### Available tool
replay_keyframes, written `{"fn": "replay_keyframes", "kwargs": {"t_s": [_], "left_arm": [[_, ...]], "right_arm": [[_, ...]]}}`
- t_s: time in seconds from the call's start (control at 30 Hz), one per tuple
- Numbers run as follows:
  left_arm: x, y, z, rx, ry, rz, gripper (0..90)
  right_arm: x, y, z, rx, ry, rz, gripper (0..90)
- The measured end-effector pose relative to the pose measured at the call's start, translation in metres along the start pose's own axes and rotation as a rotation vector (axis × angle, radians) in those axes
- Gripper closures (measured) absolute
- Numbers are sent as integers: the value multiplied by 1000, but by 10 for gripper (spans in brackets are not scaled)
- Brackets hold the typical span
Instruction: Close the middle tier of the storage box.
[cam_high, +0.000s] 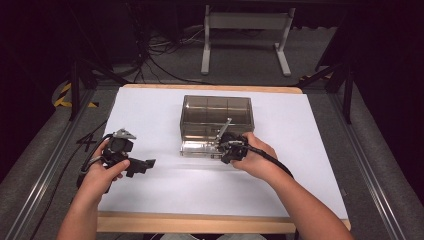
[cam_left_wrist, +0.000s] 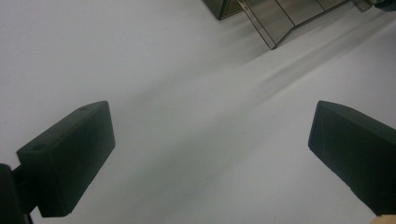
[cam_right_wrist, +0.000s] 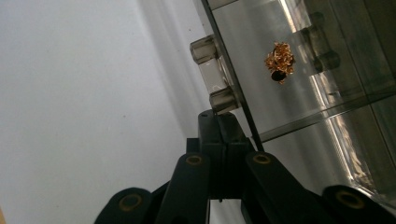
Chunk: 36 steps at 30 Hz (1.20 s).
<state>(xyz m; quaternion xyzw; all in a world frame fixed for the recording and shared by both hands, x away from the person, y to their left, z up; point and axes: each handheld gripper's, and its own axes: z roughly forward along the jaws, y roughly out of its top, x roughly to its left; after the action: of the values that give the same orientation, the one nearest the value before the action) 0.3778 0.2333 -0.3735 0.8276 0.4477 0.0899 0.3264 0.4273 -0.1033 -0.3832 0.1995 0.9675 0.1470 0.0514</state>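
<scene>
- We find a smoked transparent box (cam_high: 217, 117) standing on the white surface (cam_high: 165, 190), with its clear lid (cam_high: 200, 148) swung down toward the person's side of the box; a small gold ornament (cam_right_wrist: 279, 60) is seen through the clear panel in the right gripper view, though we cannot tell which compartment holds it.
- The right hand-held gripper (cam_high: 226, 145) sits at the box's near edge, by the lid's latch tab (cam_right_wrist: 214, 77); its jaws are clenched flat together, seemingly pinching the thin edge of the lid just below that tab; whether the panel is truly held between them we judge probable, not certain.
- The left hand-held gripper (cam_high: 131, 161) hovers well to the left of the box, above bare surface; its jaws stand wide apart and released, grasping nothing.
- We judge the step in hand to be swinging the lid on its hinge; done well, the grip stays close to the tab, the wrist follows the hinge's arc rather than pulling straight, and the motion is slow, as the box is light and unbraced and may slide.
- The left hand-held gripper could usefully steady the box's left wall.
- Pose: the right forearm (cam_high: 300, 205) reaches diagonally toward the box, hand wrapped over the tool; the left hand (cam_high: 100, 175) holds its tool level, pointing toward the box.
</scene>
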Motion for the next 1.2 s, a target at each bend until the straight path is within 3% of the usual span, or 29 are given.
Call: {"fn": "replay_keyframes", "kwargs": {"t_s": [1.2], "left_arm": [[0,0,0,2,-1,2,12]], "right_arm": [[-20,2,-8,-87,-77,64,900]]}}
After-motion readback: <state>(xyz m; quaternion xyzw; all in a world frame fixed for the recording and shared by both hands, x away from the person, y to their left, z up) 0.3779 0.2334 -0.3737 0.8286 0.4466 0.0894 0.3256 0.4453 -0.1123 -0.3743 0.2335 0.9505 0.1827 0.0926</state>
